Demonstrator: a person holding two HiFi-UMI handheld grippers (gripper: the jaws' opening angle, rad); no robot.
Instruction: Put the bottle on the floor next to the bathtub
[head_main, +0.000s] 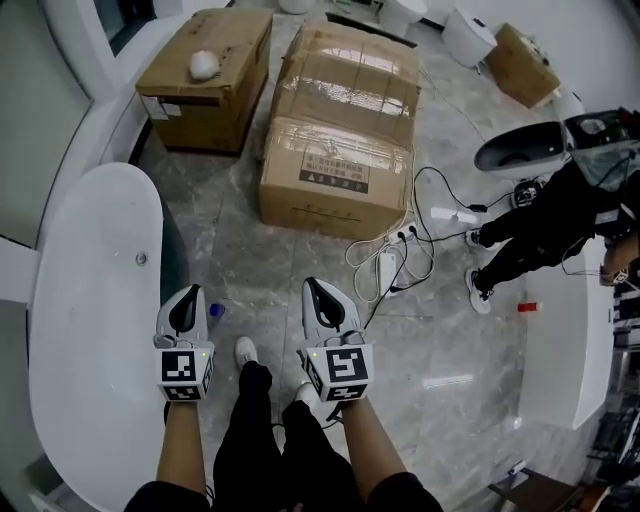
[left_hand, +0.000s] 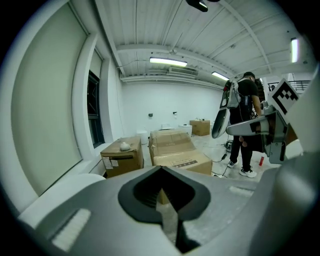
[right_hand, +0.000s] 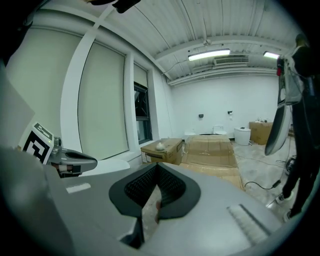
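Observation:
A long white bathtub (head_main: 90, 330) lies along the left of the head view. On the grey floor beside it, a small bottle with a blue cap (head_main: 217, 311) peeks out just right of my left gripper (head_main: 190, 293), which hides most of it. That gripper hangs over the tub's edge, apart from the bottle, jaws shut and holding nothing. My right gripper (head_main: 316, 286) is level with it above my feet, also shut and empty. In the left gripper view (left_hand: 161, 171) and the right gripper view (right_hand: 156, 168) the jaw tips meet with nothing between them.
Two large cardboard boxes (head_main: 340, 120) (head_main: 215, 90) stand ahead, the left one with a white round object (head_main: 204, 65) on top. Cables and a power strip (head_main: 388, 268) lie to the right front. A person in black (head_main: 545, 215) stands at the right near white fixtures (head_main: 565, 350).

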